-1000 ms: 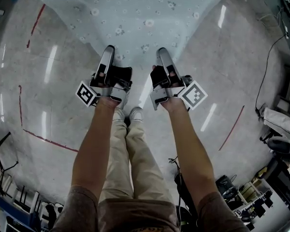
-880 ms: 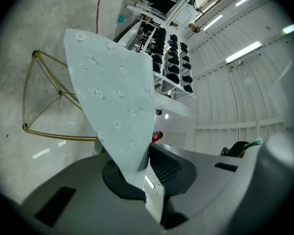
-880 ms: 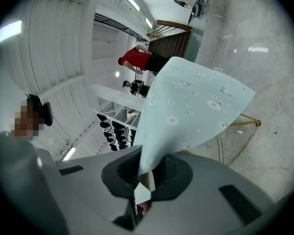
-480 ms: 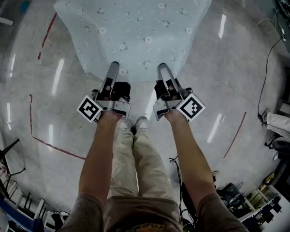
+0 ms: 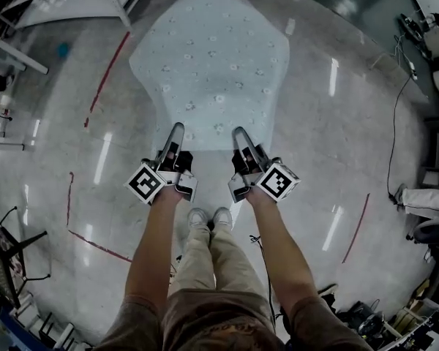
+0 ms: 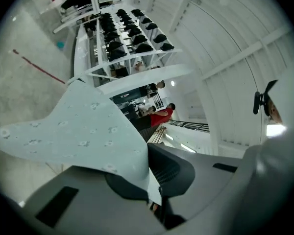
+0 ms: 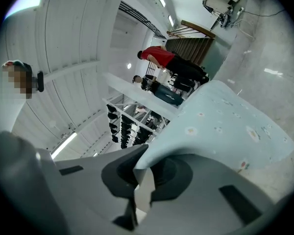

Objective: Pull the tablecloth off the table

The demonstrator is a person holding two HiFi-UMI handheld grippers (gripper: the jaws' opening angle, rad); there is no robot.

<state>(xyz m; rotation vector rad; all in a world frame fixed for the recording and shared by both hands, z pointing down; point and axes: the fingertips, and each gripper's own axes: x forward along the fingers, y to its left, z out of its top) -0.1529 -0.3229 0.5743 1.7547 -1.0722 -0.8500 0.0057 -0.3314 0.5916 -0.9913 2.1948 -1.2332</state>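
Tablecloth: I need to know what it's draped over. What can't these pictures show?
- Table: head view, the tablecloth covers whatever lies beneath.
- Pinched hem: head view, hidden under left tool and right tool.
- Person in red: right gripper view, too small for detail.

No words, numbers, labels or signs can be read anywhere.

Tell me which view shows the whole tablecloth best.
The head view: the tablecloth shows whole there, outline and flower print. The left gripper view shows only the edge pinched in the left gripper and some cloth beyond; the right gripper view shows likewise for the right gripper.
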